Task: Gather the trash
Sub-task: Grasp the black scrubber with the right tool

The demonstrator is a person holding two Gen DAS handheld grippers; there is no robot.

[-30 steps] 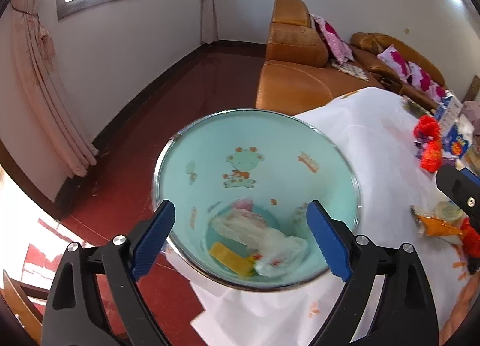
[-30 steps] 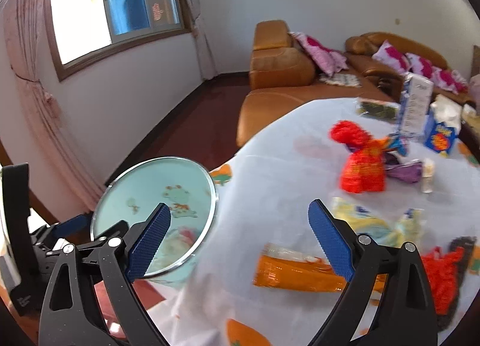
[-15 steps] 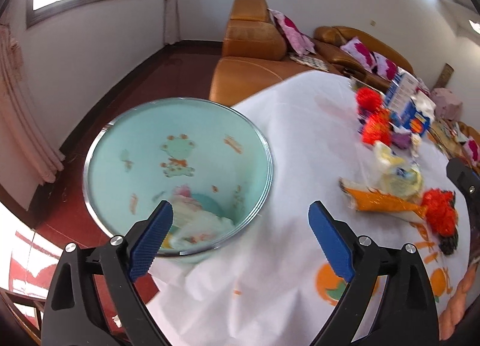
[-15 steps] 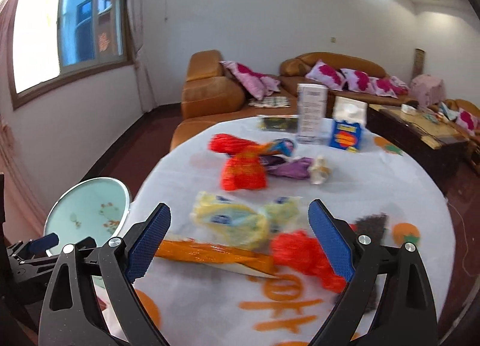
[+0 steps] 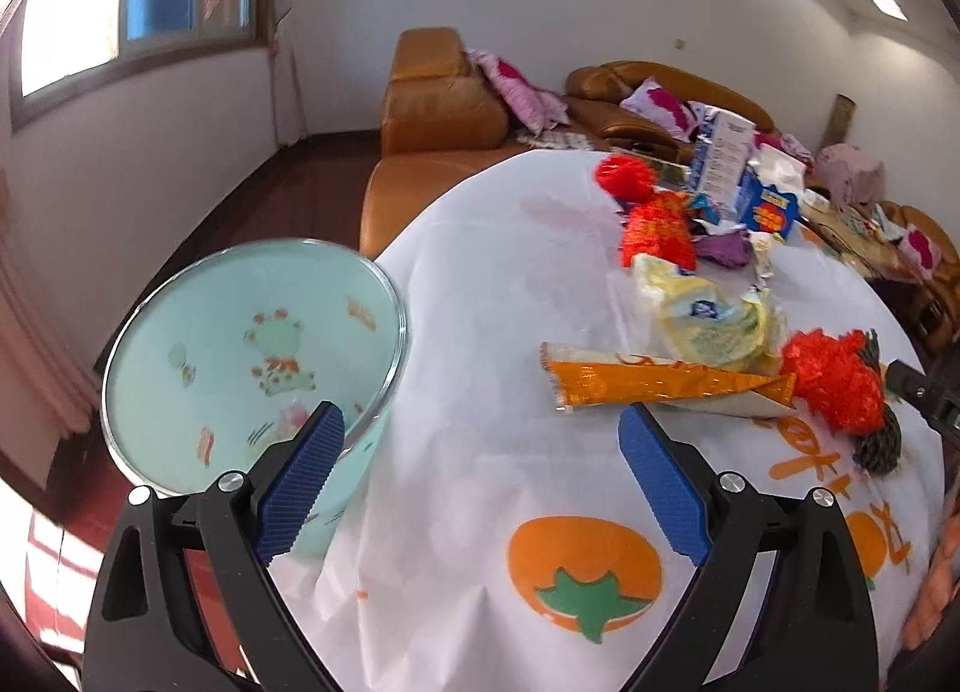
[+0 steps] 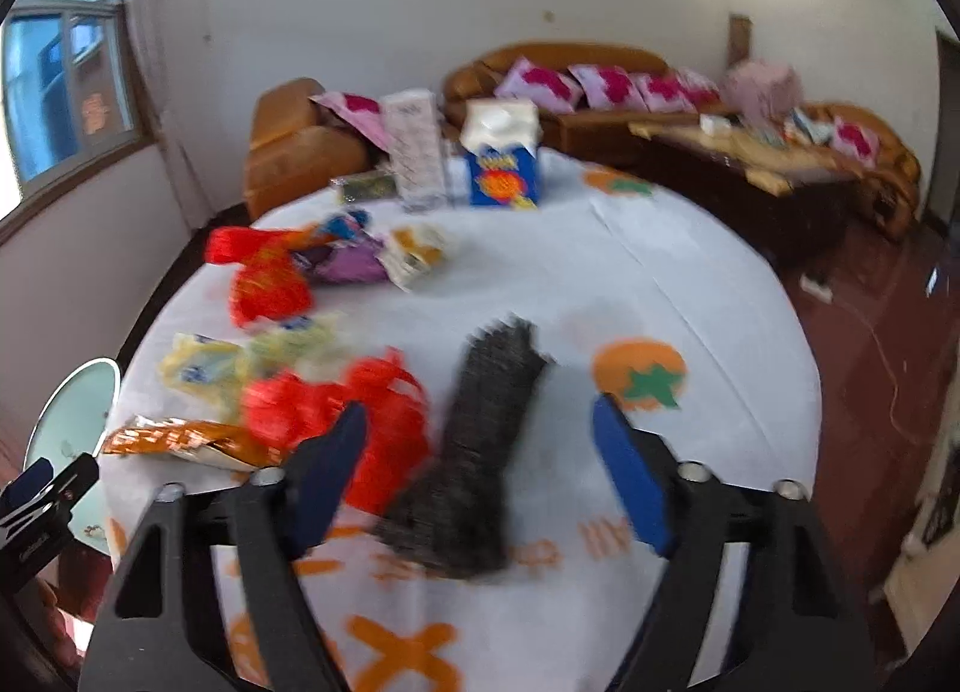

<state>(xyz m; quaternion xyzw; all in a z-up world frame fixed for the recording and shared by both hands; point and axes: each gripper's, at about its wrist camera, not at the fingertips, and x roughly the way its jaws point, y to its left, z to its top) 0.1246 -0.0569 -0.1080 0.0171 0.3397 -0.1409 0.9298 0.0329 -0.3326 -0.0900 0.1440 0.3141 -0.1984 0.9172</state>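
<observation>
A pale green bin [image 5: 252, 326] with cartoon prints stands at the table's left edge; it also shows in the right wrist view [image 6: 75, 410]. My left gripper [image 5: 480, 488] is open and empty over the tablecloth, right of the bin. An orange wrapper [image 5: 648, 386], a yellow wrapper [image 5: 702, 314] and red crumpled trash [image 5: 834, 380] lie ahead of it. My right gripper [image 6: 480, 470] is open and empty, with a black crumpled wrapper [image 6: 480, 452] between its jaws and red trash [image 6: 366, 416] by its left finger.
A round table [image 6: 690, 284] with a white persimmon-print cloth holds more red trash [image 6: 264, 278], a purple wrapper [image 6: 348, 266], a blue tissue box [image 6: 501, 164] and a tall carton [image 6: 417, 149]. Orange sofas [image 5: 444, 110] stand behind.
My left gripper has swung right, away from above the bin to over the table. My right gripper has moved right and forward, from the yellow and orange wrappers to the black wrapper.
</observation>
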